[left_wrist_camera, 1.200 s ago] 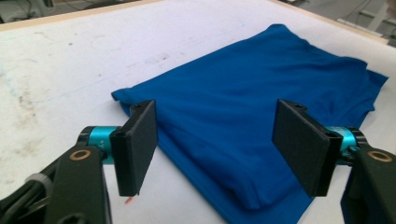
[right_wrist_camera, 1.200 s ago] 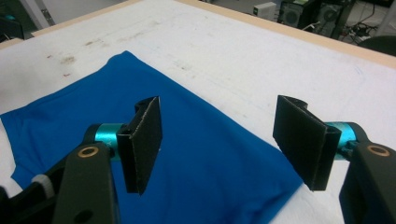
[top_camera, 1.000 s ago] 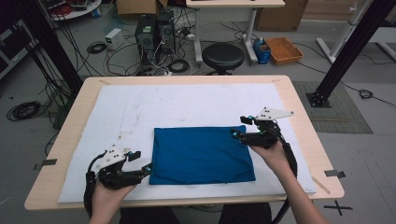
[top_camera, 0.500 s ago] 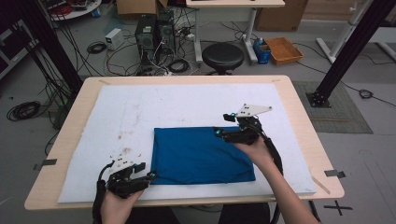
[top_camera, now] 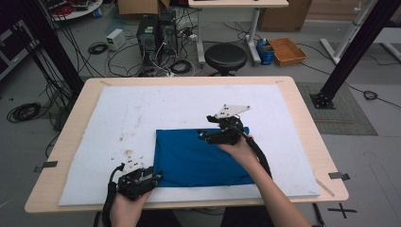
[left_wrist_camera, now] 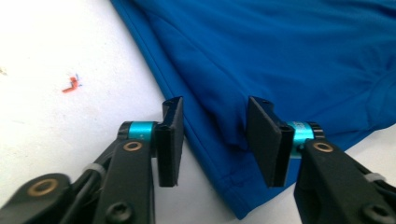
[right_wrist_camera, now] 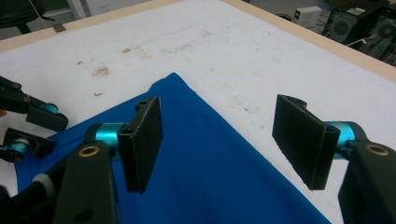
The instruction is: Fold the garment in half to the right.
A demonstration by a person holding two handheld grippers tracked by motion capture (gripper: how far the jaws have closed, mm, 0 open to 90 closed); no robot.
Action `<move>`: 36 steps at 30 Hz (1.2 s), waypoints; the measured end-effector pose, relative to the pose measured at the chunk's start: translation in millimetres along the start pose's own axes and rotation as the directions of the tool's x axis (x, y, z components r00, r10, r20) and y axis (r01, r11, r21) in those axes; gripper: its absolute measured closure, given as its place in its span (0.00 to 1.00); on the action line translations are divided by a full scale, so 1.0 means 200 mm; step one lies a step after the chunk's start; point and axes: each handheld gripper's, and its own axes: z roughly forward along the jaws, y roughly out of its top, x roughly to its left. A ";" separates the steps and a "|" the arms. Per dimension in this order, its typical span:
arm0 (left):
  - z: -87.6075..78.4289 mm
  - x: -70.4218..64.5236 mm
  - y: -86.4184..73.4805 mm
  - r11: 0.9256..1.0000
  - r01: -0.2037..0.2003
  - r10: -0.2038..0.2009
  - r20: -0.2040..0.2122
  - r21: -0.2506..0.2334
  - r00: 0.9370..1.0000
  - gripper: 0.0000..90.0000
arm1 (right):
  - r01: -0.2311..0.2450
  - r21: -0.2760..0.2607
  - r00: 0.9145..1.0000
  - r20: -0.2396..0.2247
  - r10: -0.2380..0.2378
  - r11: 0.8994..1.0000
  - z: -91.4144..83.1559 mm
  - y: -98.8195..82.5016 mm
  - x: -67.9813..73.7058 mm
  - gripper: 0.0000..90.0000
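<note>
A blue cloth (top_camera: pixel 198 158) lies folded flat on the white mat (top_camera: pixel 165 109) in the front middle of the table. My left gripper (top_camera: pixel 155 177) sits at the cloth's front left corner. In the left gripper view it (left_wrist_camera: pixel 215 116) is open, its jaws astride the hemmed edge of the cloth (left_wrist_camera: pixel 280 56) with a small fold between them. My right gripper (top_camera: pixel 202 135) hovers over the cloth's far edge, left of its middle. In the right gripper view it (right_wrist_camera: pixel 219 126) is wide open above the cloth (right_wrist_camera: pixel 210 172), holding nothing, and the left gripper (right_wrist_camera: pixel 32 121) is seen farther off.
The mat covers most of a wooden table (top_camera: pixel 307 137) and has brown stains (top_camera: pixel 127 139) left of the cloth. Beyond the far edge stand a black stool (top_camera: pixel 226 56), computer towers (top_camera: pixel 156 33) with cables, and a black frame post (top_camera: pixel 350 52) at the right.
My right gripper has slid left along the cloth's far edge, from its right corner to left of the middle. My left gripper has edged right onto the front left corner.
</note>
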 end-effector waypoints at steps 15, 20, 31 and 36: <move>0.00 -0.02 -0.03 1.000 0.007 -0.008 -0.046 -0.027 0.999 0.71 | 0.032 0.022 0.999 -0.025 -0.031 0.999 0.16 0.06 0.08 0.37; -0.01 0.01 -0.03 0.999 0.024 -0.026 -0.054 -0.037 0.998 0.87 | 0.035 0.032 0.999 -0.027 -0.034 0.999 0.23 0.10 0.11 0.38; 0.00 -0.03 -0.03 0.999 -0.011 0.008 -0.069 -0.042 0.998 0.82 | -0.010 0.070 1.000 -0.007 0.011 0.998 0.44 0.13 0.13 0.41; 0.00 -0.03 -0.04 0.999 -0.005 0.002 -0.069 -0.044 0.998 0.83 | -0.024 0.102 1.000 -0.003 0.025 0.995 0.56 0.16 0.16 0.45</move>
